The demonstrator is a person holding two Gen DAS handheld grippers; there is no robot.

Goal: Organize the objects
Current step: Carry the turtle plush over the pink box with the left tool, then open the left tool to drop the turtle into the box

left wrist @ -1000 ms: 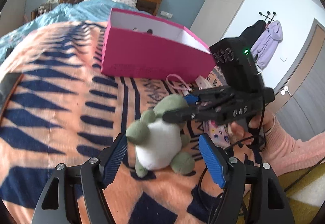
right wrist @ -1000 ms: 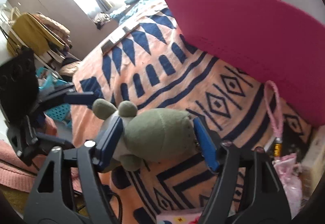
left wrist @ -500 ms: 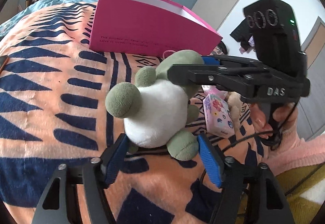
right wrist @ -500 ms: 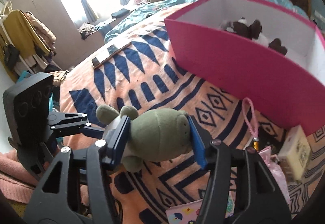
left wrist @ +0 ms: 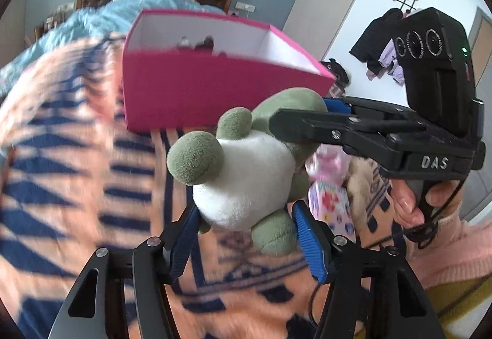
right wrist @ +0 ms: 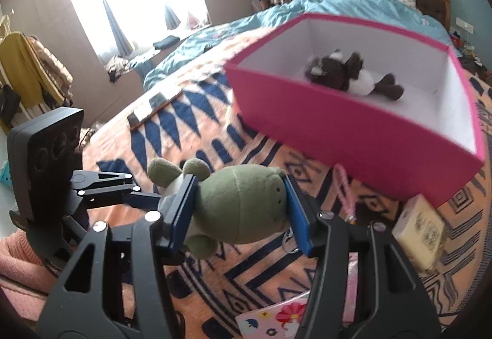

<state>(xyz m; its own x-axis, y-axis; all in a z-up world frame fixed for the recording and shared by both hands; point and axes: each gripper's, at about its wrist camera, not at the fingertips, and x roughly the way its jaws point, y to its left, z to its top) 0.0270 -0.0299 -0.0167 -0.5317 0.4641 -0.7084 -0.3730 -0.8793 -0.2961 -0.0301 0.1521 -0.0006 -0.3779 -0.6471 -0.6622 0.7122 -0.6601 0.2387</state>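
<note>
A green plush toy with a white belly (left wrist: 246, 179) hangs above the orange and blue blanket. My right gripper (right wrist: 239, 185) is shut on its green body (right wrist: 243, 203), one blue pad on each side. In the left wrist view that gripper (left wrist: 304, 111) comes in from the right. My left gripper (left wrist: 244, 209) sits under the toy with its jaws closing. The toy's belly and feet lie between its pads, which stand close on both sides without clearly pressing. Behind stands an open pink box (right wrist: 353, 136) with a dark brown plush (right wrist: 347, 74) lying inside.
On the blanket near the box lie a pink cord charm (right wrist: 344, 188), a pale yellow carton (right wrist: 421, 234) and a flowered pink packet (left wrist: 332, 203). A phone (right wrist: 153, 108) lies further left. A hand in a pink sleeve (left wrist: 430, 200) holds the right gripper.
The right gripper has lifted the plush off the blanket. The left gripper has moved in under the toy and its jaws have narrowed. The box's inside has come into the right wrist view.
</note>
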